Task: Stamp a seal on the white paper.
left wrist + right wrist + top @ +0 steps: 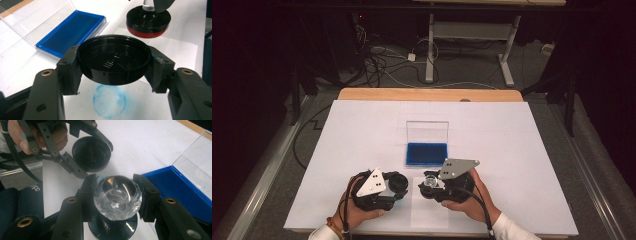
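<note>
The left tongs (113, 67) pinch a round black cap (113, 61) by its two sides, its hollow side facing up, and hold it above the paper sheet (175, 52). The right tongs (116, 195) are closed on the clear faceted knob (117, 193) of a round stamp (148, 21), whose black body has a red band at the bottom. In the left gripper view the stamp hangs a little above the sheet, just behind the cap and apart from it.

The open ink pad case (427, 147), with blue pad and clear lid standing up, lies on the white table (522, 145) just behind both tongs, near the middle. In the high view both hands work close to the near edge of the table; wide free surface stays to the left, to the right and behind the case.

The left gripper view shows a round pale blue print (109, 101) on the sheet, directly under the cap; the high view does not make it out. The right gripper view shows the facets of the knob from above, and the cap in the left tongs (75, 157) farther off, with raised letters in its bottom that are too small to read.
</note>
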